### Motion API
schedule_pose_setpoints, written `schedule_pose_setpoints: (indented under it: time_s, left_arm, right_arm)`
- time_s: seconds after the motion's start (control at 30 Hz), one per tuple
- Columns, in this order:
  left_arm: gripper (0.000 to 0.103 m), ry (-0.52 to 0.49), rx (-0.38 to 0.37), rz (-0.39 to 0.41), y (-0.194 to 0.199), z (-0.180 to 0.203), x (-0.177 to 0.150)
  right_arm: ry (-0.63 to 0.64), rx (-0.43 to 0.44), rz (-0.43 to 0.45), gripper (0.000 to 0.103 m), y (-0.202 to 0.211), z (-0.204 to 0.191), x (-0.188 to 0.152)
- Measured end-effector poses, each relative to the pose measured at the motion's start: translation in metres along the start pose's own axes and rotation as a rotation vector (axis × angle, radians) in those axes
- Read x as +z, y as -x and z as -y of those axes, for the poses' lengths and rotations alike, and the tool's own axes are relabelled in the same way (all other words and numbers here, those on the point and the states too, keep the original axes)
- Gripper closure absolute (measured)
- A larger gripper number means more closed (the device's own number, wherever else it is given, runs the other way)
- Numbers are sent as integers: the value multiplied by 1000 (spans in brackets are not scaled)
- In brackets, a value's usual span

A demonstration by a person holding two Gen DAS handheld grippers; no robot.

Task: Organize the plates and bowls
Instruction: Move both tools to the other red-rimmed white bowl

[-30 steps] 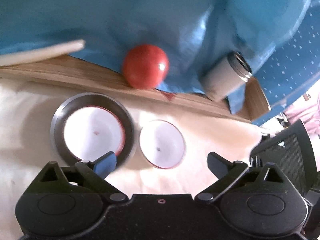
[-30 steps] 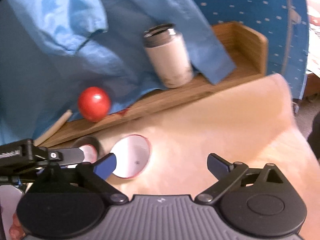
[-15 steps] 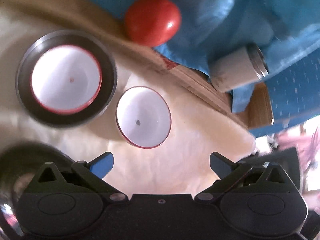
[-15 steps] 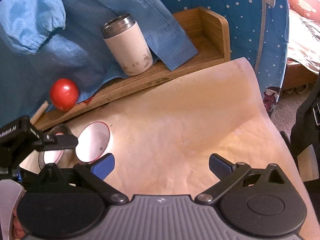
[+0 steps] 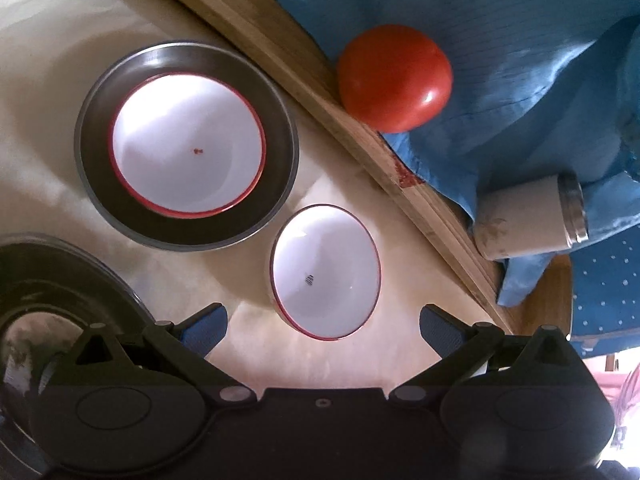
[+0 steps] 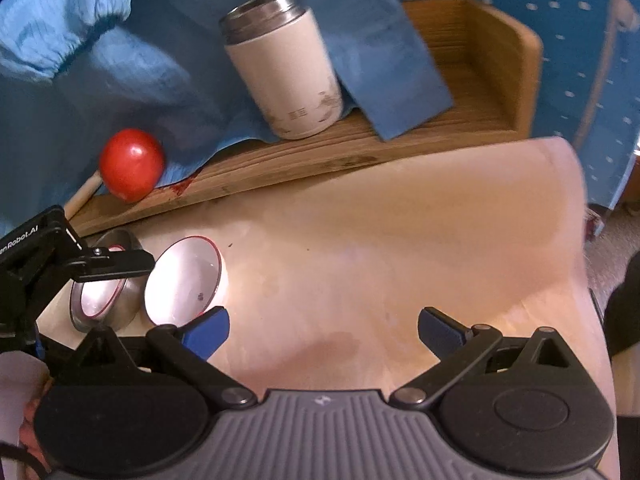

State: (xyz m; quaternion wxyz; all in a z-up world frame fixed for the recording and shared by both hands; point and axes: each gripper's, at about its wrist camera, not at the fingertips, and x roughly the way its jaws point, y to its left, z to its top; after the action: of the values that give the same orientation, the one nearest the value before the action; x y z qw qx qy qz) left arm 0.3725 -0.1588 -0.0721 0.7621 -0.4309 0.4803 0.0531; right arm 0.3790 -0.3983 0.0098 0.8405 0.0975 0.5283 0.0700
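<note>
The left gripper (image 5: 322, 322) hangs above the cream tabletop (image 5: 340, 364), jaws spread wide and empty; the loose white red-rimmed bowl (image 5: 325, 272) lies just ahead, between its blue fingertips. A second white bowl (image 5: 188, 146) is nested in a round steel dish (image 5: 276, 188) just beside it. The right gripper (image 6: 322, 326) hovers, jaws likewise apart, over bare tabletop. Behind, a wooden tray (image 5: 304, 72) carries a glossy red ball (image 5: 394, 78), a white steel-topped tumbler (image 6: 284, 68) and crumpled blue cloth (image 5: 500, 40).
</note>
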Motion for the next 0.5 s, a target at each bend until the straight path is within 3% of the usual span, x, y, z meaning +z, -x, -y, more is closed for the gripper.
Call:
schedule_pose_setpoints:
  time_s: [0.5]
  left_arm:
    - [1, 78, 47, 46, -10, -14, 4]
  right_arm:
    - [193, 45, -50, 1, -51, -36, 17]
